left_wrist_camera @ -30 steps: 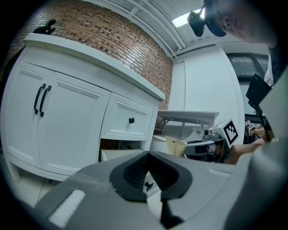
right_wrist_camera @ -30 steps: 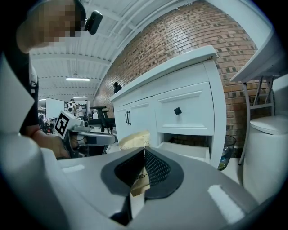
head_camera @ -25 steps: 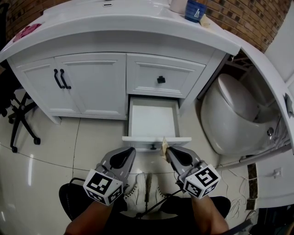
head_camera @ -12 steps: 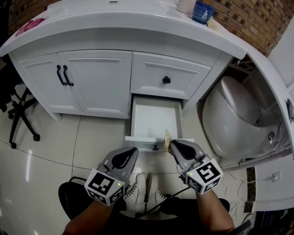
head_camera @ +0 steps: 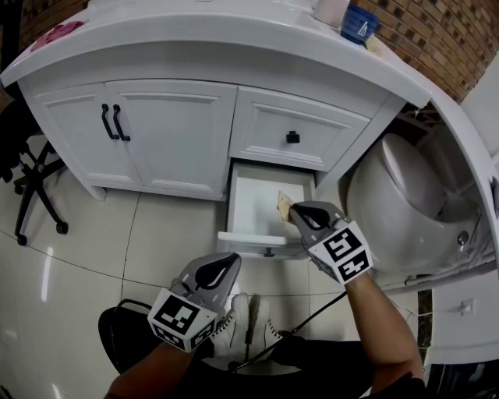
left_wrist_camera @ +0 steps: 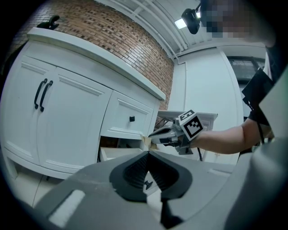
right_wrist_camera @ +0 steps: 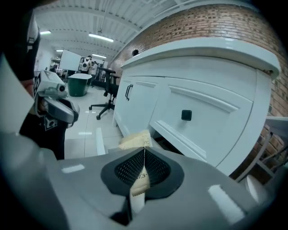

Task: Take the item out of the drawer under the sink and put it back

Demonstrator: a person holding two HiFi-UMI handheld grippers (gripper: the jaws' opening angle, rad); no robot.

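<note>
The bottom drawer (head_camera: 269, 201) under the sink counter stands pulled out, its white inside bare. My right gripper (head_camera: 291, 212) is shut on a small tan paper packet (head_camera: 283, 204), held over the drawer's right side; the packet (right_wrist_camera: 135, 140) sticks out past the closed jaws in the right gripper view. From the left gripper view I see the right gripper (left_wrist_camera: 155, 134) with the packet (left_wrist_camera: 145, 142) at its tip by the open drawer (left_wrist_camera: 119, 152). My left gripper (head_camera: 221, 268) hangs lower, in front of the drawer, shut with nothing between its jaws (left_wrist_camera: 147, 152).
A white vanity with two doors with black handles (head_camera: 114, 122) and an upper drawer with a black knob (head_camera: 292, 137). A white toilet (head_camera: 405, 199) stands close to the right. An office chair base (head_camera: 31, 187) is at the left. A blue cup (head_camera: 358, 22) sits on the counter.
My right gripper has moved forward and up with the packet, from the drawer's front edge to over its inside. The left gripper has stayed low in front.
</note>
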